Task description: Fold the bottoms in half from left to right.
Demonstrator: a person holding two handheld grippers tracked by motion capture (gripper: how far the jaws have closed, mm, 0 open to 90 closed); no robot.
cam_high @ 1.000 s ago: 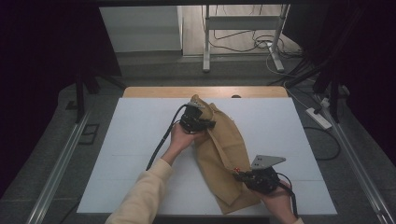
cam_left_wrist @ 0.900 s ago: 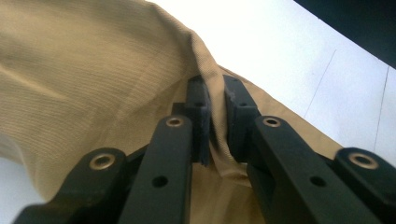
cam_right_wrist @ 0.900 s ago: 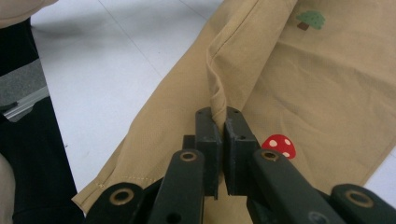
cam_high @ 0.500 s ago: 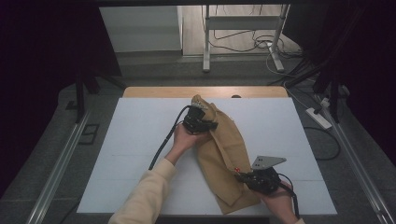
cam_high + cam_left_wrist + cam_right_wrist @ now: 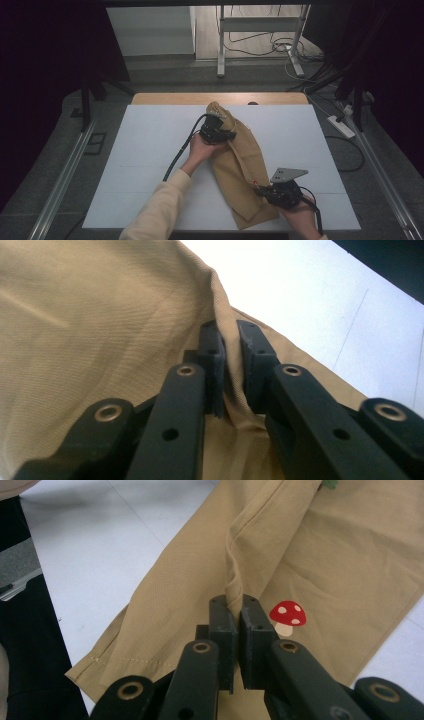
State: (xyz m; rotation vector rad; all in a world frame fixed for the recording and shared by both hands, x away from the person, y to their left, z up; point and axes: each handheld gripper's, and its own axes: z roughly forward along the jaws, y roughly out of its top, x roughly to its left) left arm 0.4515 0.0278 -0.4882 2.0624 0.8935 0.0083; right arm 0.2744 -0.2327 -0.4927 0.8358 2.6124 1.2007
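Two claws on tan trousers (image 5: 240,165)

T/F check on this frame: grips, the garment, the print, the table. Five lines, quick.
1. Both grippers are shut on the tan garment. True: the left gripper pinches a fold, and the right gripper clamps a ridge of cloth.
2. The garment is blue. False: it is tan.
3. A red mushroom print lies beside the right gripper's jaws. True.
4. The garment lies flat and smooth on the white table. False: it is bunched and creased where the grippers hold it.
5. The left gripper holds the end of the garment nearest the person. False: in the high view it holds the far end, and the right gripper holds the near end.
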